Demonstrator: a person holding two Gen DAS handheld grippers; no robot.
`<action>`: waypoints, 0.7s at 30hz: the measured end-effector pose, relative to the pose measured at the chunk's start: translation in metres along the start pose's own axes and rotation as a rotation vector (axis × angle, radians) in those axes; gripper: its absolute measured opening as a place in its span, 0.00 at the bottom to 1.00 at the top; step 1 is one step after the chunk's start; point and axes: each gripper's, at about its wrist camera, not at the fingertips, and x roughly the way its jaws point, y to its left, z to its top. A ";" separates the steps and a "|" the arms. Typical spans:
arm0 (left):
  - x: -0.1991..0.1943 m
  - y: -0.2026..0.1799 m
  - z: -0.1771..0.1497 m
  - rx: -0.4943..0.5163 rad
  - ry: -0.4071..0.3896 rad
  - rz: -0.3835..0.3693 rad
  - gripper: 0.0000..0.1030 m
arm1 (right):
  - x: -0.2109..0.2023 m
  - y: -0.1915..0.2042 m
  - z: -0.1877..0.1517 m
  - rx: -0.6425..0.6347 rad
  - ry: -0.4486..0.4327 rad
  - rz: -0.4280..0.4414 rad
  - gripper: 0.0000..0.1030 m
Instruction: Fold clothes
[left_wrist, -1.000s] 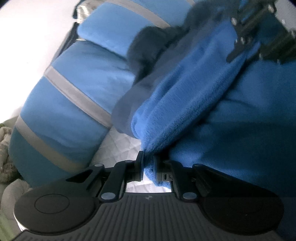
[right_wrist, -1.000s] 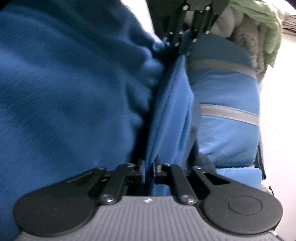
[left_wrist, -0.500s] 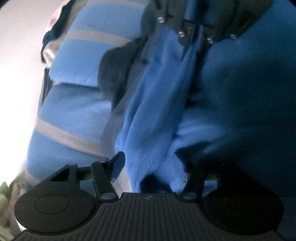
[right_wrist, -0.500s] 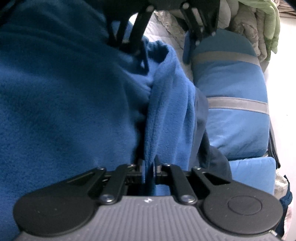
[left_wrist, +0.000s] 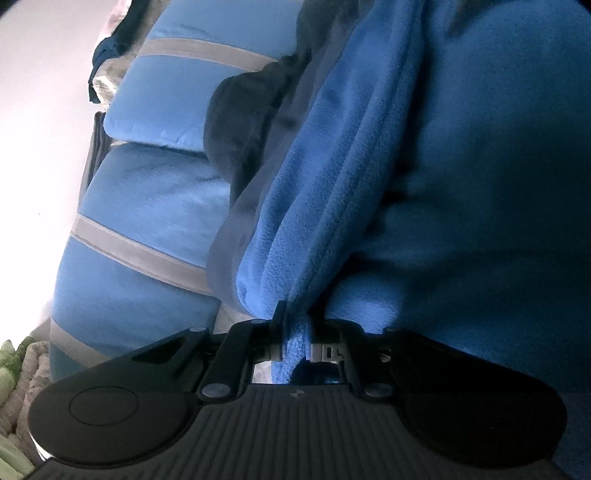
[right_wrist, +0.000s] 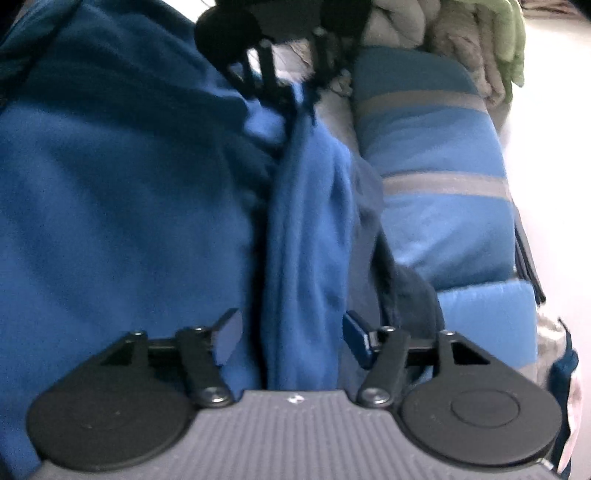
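Observation:
A blue fleece garment (left_wrist: 461, 184) fills most of both views, with a long fold (right_wrist: 306, 240) running between the two grippers. My left gripper (left_wrist: 295, 334) is shut on the near end of that fold. In the right wrist view it shows at the top (right_wrist: 291, 94), still pinching the fleece. My right gripper (right_wrist: 291, 328) has its jaws opening. The fold lies between its fingers (right_wrist: 227, 328), and the pads stand apart from the cloth. A dark navy garment (left_wrist: 236, 122) lies beside the fold.
A thick roll of light blue fabric with grey stripes (left_wrist: 147, 229) (right_wrist: 443, 166) lies alongside the fleece. Green and beige textiles (right_wrist: 487, 51) are piled beyond it. A bright white surface (left_wrist: 37, 147) lies past the roll.
My left jaws spread open, then closed again on the fleece fold. My right jaws, shut on the fold before, have let it go. The right gripper has left the left wrist view.

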 end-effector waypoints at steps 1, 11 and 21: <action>0.000 0.000 0.000 -0.003 0.002 -0.004 0.09 | -0.005 -0.002 -0.009 0.000 0.009 -0.006 0.76; 0.004 0.003 0.009 -0.009 0.064 -0.010 0.09 | -0.036 -0.022 -0.134 -0.025 0.151 0.014 0.76; 0.008 0.002 0.010 -0.009 0.098 -0.010 0.10 | -0.044 -0.004 -0.174 -0.135 0.196 -0.040 0.61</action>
